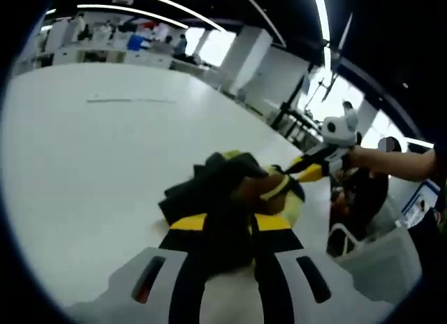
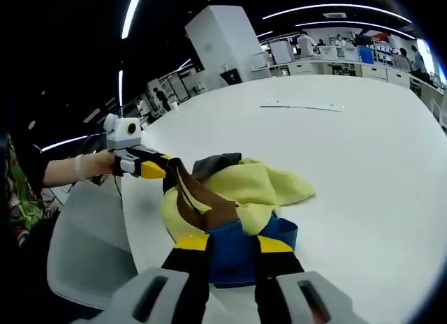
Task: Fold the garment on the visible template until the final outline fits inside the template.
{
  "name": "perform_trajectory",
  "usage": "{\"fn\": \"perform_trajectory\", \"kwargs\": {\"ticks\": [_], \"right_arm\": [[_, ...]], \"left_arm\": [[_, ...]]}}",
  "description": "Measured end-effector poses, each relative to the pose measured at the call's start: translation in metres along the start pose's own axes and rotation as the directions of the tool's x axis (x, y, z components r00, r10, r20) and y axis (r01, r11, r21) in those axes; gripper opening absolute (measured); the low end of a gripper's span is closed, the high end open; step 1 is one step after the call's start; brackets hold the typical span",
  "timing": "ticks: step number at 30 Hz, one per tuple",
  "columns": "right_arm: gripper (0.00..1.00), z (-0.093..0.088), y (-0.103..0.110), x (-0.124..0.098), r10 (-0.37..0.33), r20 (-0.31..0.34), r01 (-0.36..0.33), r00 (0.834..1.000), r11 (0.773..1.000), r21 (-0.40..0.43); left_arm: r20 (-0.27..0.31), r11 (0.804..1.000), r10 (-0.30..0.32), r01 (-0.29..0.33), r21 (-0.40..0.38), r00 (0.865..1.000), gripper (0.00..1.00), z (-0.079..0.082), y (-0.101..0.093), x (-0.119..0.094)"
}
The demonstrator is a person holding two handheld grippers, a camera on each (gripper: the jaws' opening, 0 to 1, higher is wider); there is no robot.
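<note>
The garment (image 2: 237, 195) is lying bunched on the white table (image 2: 363, 163); both grippers, left gripper (image 1: 230, 230) and right gripper (image 2: 234, 247), are pinching its opposite edges, probably to spread it.

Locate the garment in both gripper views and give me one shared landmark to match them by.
Left gripper view: the garment sits low in the centre, bunched just above this view's own jaws, mostly dark with yellow edges.
Right gripper view: the garment lies low in the centre on the white table, pale yellow with brown and blue parts.
Shared landmark: the thin strip on the table top beyond the garment.
</note>
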State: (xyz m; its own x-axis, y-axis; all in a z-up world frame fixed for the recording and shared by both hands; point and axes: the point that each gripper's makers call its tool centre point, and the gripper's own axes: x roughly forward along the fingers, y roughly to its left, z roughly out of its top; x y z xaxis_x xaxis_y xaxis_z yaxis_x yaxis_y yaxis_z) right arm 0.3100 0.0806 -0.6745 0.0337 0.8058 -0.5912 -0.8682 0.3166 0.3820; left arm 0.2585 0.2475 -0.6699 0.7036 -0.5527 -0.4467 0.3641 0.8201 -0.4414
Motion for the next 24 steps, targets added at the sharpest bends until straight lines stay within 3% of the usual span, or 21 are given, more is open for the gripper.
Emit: {"fn": "perform_trajectory", "kwargs": {"ticks": [10,16,24], "right_arm": [[0.13,-0.0057,0.0005,0.0079,0.018,-0.013,-0.017,1.000,0.999,0.031],[0.00,-0.0041,-0.0001,0.0053,0.006,0.004,-0.006,1.000,0.999,0.034],[0.00,0.0000,-0.0016,-0.0017,-0.015,0.043,0.012,0.999,0.999,0.053]], "left_arm": [[-0.013,1.000,0.001,-0.001,-0.027,1.000,0.18,-0.0074,-0.0004,0.0060],[-0.009,0.999,0.005,-0.005,-0.050,1.000,0.09,-0.0093,-0.0002,0.0069],[0.003,0.997,0.009,-0.008,-0.076,1.000,0.00,-0.0089,-0.0009,0.0057]]}}
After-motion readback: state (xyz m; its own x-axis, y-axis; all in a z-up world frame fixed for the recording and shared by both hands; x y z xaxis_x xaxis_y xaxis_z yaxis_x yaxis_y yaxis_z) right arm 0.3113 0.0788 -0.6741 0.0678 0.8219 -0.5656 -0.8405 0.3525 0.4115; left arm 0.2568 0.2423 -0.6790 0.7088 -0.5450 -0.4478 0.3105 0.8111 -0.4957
